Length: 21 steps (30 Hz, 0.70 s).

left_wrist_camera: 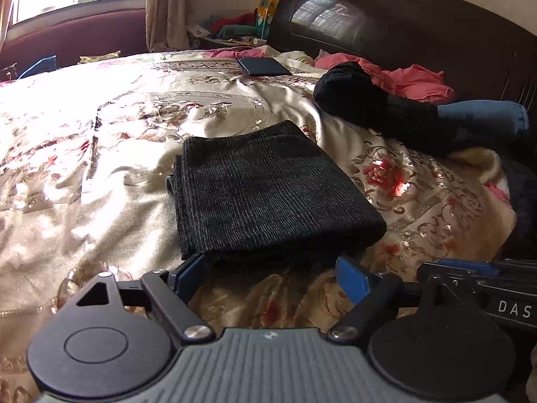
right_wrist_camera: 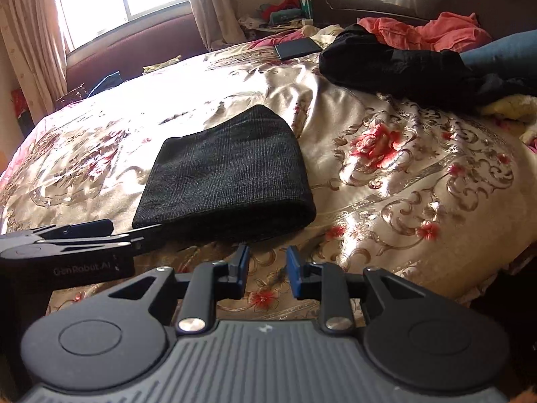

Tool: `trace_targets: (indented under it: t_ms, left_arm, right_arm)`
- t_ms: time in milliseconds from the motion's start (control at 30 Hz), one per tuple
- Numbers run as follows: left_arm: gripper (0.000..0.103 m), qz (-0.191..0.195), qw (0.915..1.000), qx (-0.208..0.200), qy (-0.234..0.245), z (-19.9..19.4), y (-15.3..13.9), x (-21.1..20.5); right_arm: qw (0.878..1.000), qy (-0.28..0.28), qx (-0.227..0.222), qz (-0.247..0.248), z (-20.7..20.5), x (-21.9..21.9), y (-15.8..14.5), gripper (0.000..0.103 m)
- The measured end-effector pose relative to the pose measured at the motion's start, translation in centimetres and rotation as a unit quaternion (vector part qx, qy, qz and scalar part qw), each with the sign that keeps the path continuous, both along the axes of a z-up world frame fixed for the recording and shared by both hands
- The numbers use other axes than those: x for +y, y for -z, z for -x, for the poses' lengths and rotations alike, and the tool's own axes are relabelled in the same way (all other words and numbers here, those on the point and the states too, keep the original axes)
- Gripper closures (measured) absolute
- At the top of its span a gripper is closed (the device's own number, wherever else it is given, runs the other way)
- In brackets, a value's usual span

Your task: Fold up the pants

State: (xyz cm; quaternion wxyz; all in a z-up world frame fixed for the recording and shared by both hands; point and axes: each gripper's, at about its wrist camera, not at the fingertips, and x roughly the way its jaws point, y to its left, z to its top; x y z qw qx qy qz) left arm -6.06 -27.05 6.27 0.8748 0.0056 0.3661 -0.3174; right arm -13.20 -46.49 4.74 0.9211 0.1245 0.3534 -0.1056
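Observation:
The dark grey checked pants (left_wrist_camera: 265,191) lie folded into a thick rectangle on the floral bedspread; they also show in the right wrist view (right_wrist_camera: 228,174). My left gripper (left_wrist_camera: 272,278) is open and empty, its blue pads either side of the near folded edge, just short of it. It shows from the side in the right wrist view (right_wrist_camera: 134,231), at the bundle's near left corner. My right gripper (right_wrist_camera: 266,268) is open and empty, a little in front of the bundle's near edge. Its body shows at the right of the left wrist view (left_wrist_camera: 486,288).
A heap of black (left_wrist_camera: 376,107), pink (left_wrist_camera: 412,80) and blue (left_wrist_camera: 483,117) clothes lies by the dark headboard (left_wrist_camera: 402,23). A dark flat case (left_wrist_camera: 263,66) lies near the pillows. A cluttered nightstand (left_wrist_camera: 235,30) and window are beyond. The bed edge falls away at right (right_wrist_camera: 513,268).

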Motion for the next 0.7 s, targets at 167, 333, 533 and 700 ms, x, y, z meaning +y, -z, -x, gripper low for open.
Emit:
trace_targets:
  t_ms: [167, 333, 533, 700]
  left_arm:
    - [0.002, -0.017, 0.9997, -0.003, -0.019, 2.0, 0.4, -0.1]
    - [0.000, -0.029, 0.9982, -0.008, -0.052, 2.0, -0.2, -0.1]
    - [0.000, -0.041, 0.9980, -0.013, -0.046, 2.4, -0.1, -0.6]
    - [0.000, -0.050, 0.9978, -0.019, -0.040, 2.6, -0.2, -0.8]
  right_arm:
    - [1.000, -0.012, -0.002, 0.001, 1.1, 1.0, -0.1, 0.075]
    - [1.000, -0.011, 0.004, -0.012, 1.4, 1.6, 0.5, 0.075]
    - [1.000, -0.006, 0.000, -0.011, 1.8, 1.7, 0.1, 0.075]
    - [1.000, -0.002, 0.004, -0.010, 1.8, 1.7, 0.2, 0.075]
